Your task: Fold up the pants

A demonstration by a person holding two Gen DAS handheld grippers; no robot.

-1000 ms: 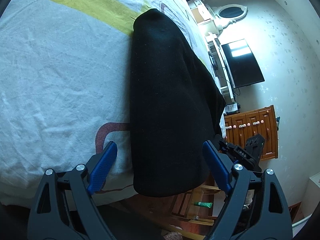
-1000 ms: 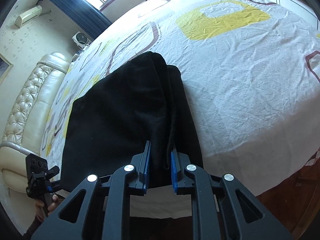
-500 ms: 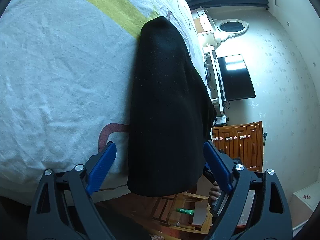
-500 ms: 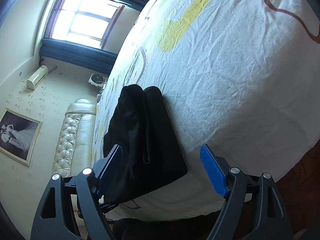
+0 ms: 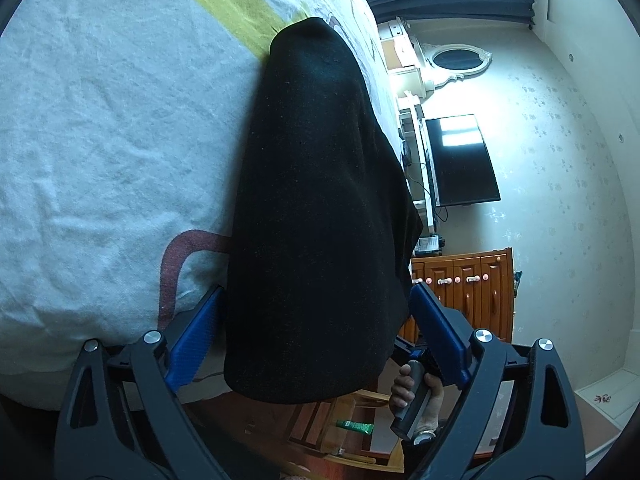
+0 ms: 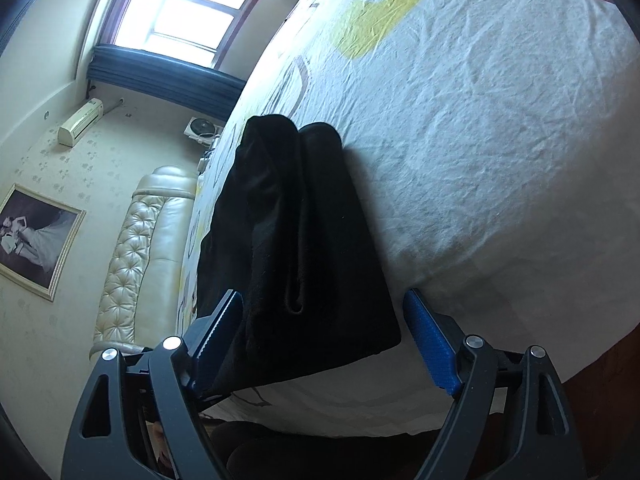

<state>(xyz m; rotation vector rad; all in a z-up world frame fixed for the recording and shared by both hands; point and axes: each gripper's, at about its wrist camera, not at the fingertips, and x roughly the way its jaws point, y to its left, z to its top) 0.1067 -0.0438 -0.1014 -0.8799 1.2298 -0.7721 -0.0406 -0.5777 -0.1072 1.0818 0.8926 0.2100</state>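
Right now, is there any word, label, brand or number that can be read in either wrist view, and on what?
None can be read.
Small green tube on the wooden floor: print too small.
White label below the black wall television: blurred.

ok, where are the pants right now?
Both wrist views: the black pants lie folded on the bed sheet at its near edge, between each gripper's open fingers.

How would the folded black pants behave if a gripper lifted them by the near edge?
The black pants would probably flop and unfold: soft layers with a loose seam gap show in the right wrist view. They look thick and fuzzy, so likely grippy, not slippery. Their near end overhangs the bed, so a nudge might slide them off.
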